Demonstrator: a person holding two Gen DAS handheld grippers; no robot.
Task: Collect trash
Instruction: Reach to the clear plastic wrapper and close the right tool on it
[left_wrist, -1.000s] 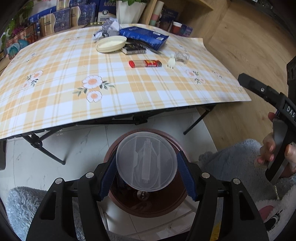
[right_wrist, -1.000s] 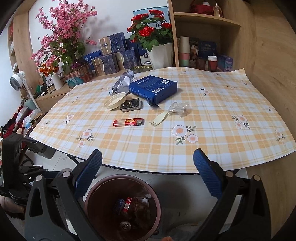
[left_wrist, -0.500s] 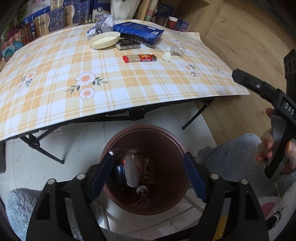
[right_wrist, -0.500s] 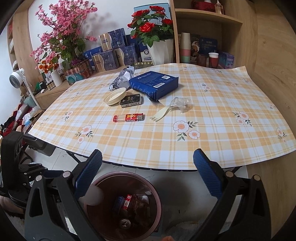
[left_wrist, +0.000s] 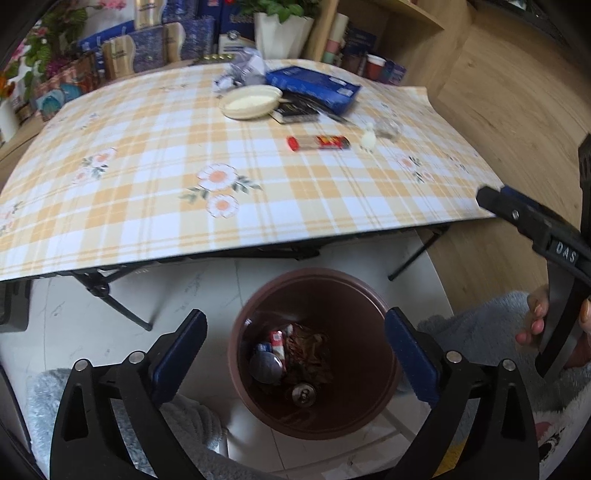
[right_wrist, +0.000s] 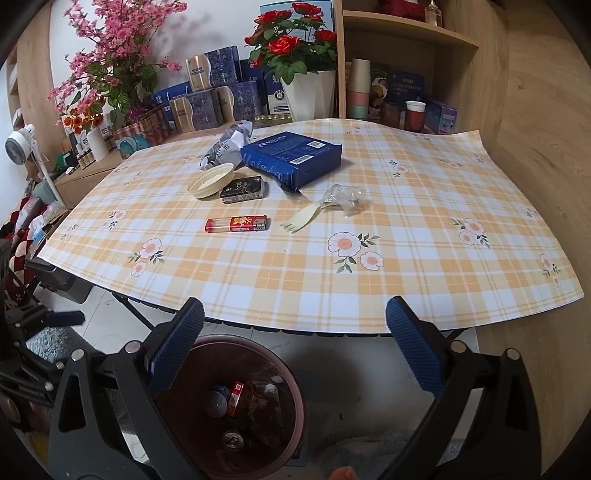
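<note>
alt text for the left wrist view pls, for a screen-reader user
The left hand-held gripper, jaws opening with nothing between them, hangs over a brown trash bin already holding litter. Beyond, a plaid-covered table carries a lighter, cream dish and blue box.

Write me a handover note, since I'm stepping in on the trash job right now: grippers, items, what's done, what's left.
Left gripper: above the brown bin, jaws opening, nothing between them.
Right gripper: open, empty, at the table's near edge.
Done: some trash, including a can, lies in the bin.
Left on the table: lighter, plastic fork, clear wrapper, cream lid, black pack, blue box, crumpled bag.
</note>
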